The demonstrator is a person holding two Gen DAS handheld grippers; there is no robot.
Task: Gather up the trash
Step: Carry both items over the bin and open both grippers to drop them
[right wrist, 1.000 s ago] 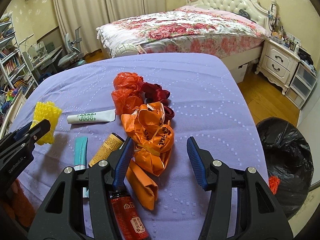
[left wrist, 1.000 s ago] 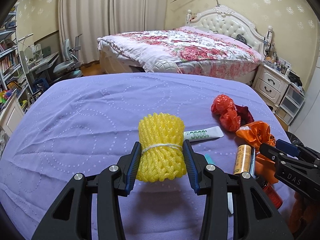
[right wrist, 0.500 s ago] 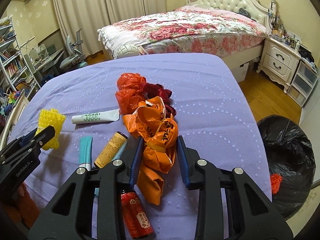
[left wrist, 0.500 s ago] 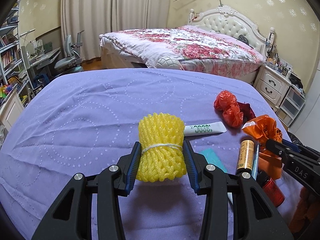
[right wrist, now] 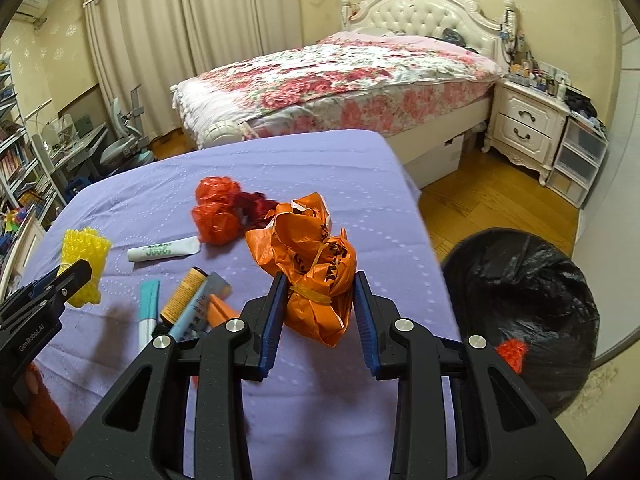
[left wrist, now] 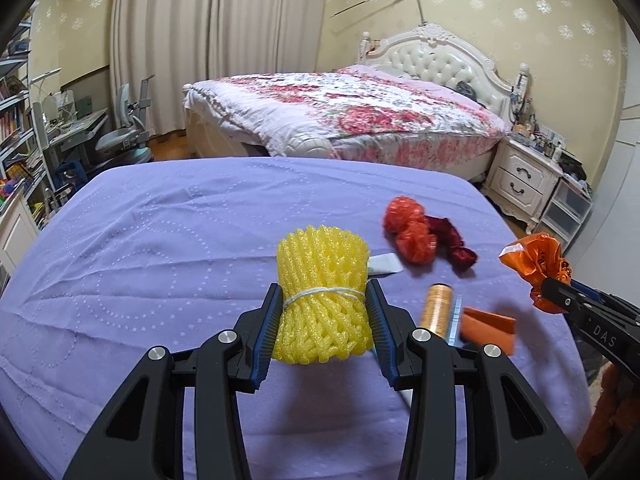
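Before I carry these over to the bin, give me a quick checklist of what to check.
1. Left gripper shut on yellow foam net: ok.
2. Right gripper shut on orange bag: ok.
3. Orange bag lifted off the purple cloth: ok.
4. Black bin open, with room: ok.
5. Foam net clear of the cloth: cannot tell.
6. Table emptied: not ok, tubes remain.

A floral-quilted bed (left wrist: 360, 120) with white tufted headboard (left wrist: 440, 56), a white nightstand (right wrist: 528, 128) and a grey desk chair (left wrist: 124, 140) beside cream curtains (left wrist: 200, 40)
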